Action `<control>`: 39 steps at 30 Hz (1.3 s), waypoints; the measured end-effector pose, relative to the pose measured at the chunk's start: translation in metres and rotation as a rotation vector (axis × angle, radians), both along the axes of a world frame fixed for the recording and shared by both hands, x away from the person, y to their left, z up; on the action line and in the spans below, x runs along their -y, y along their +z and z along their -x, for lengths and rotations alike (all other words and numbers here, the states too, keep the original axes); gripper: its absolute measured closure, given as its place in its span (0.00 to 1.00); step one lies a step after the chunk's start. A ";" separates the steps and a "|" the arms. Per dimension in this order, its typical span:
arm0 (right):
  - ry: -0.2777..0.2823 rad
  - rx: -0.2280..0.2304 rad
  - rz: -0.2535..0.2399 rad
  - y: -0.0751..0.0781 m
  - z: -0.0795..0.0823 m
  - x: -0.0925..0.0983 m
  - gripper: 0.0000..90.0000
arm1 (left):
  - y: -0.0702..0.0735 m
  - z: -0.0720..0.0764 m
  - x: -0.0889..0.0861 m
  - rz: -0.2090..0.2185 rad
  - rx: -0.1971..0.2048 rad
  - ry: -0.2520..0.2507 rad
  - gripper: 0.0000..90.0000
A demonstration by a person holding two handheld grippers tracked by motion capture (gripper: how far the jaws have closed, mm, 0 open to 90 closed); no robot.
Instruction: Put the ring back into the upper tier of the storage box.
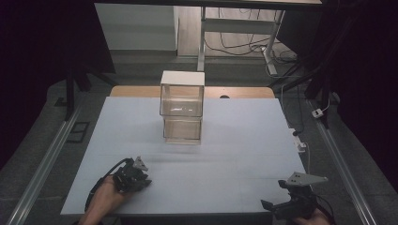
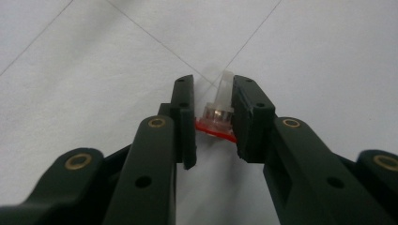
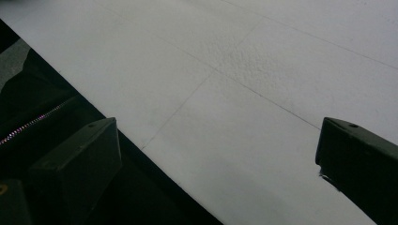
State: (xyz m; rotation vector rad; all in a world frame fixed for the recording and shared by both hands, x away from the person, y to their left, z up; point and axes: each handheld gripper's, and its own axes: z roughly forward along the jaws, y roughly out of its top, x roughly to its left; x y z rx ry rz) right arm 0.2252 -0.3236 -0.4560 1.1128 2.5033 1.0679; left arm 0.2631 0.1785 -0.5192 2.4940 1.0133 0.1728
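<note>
Left gripper [image 2: 213,117], near the table's [image 1: 234,154] front-left corner, has its jaws narrowed on a small clear plastic piece with a red base [image 2: 218,112], low over the sheet. Right gripper [image 1: 293,201], at the front-right corner, stands wide and empty. Two stacked clear boxes [image 1: 182,107] sit mid-table toward the far edge. Likely step: pickup. Next move probably calls for a steady lift toward the boxes.

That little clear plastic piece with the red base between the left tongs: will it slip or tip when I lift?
The clear piece looks smooth, hard and tiny, so it is probably light but slippery. It stands tall on a thin red base, so it may tip. The left tongs flank it.
</note>
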 end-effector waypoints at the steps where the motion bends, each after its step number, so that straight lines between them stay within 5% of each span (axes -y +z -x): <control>1: 0.000 0.000 0.000 0.000 0.000 0.000 0.00 | 0.000 0.000 0.000 0.000 0.000 0.000 0.80; 12: 0.000 0.000 0.000 0.000 0.000 0.000 0.00 | 0.004 -0.001 -0.008 0.080 0.002 0.043 0.80; 30: -0.001 -0.001 -0.001 0.000 0.000 0.000 0.00 | 0.032 0.003 -0.021 0.302 0.115 0.090 0.80; 39: -0.002 0.002 -0.001 0.000 0.000 0.000 0.00 | 0.051 0.002 -0.021 0.376 0.148 0.097 0.80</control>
